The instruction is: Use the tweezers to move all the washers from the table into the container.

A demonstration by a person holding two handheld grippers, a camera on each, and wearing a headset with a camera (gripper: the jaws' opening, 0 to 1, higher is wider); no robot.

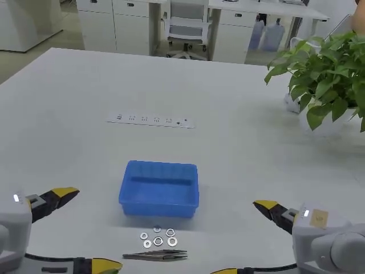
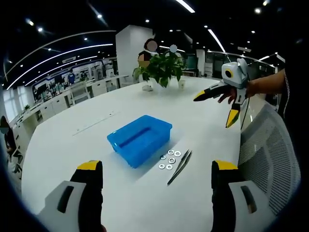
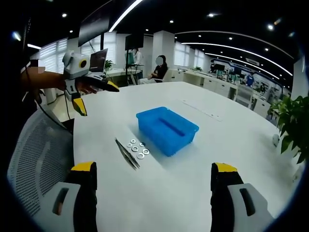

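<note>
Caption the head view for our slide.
Left hand-held gripper and right hand-held gripper, both open, flank blue container; washers, tweezers beside it.

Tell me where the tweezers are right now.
In the head view the tweezers lie on the table, bottom centre, just on the near side of the washers and blue container.

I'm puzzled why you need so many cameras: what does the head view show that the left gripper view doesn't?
Head view's extras: white cabinets and an office chair beyond the table. Left gripper view's extras: ceiling lights, a mesh chair back, and the hand holding the right gripper. Shared: blue container, washers beside the tweezers, potted plant, and the left gripper and right gripper, jaws open.
</note>
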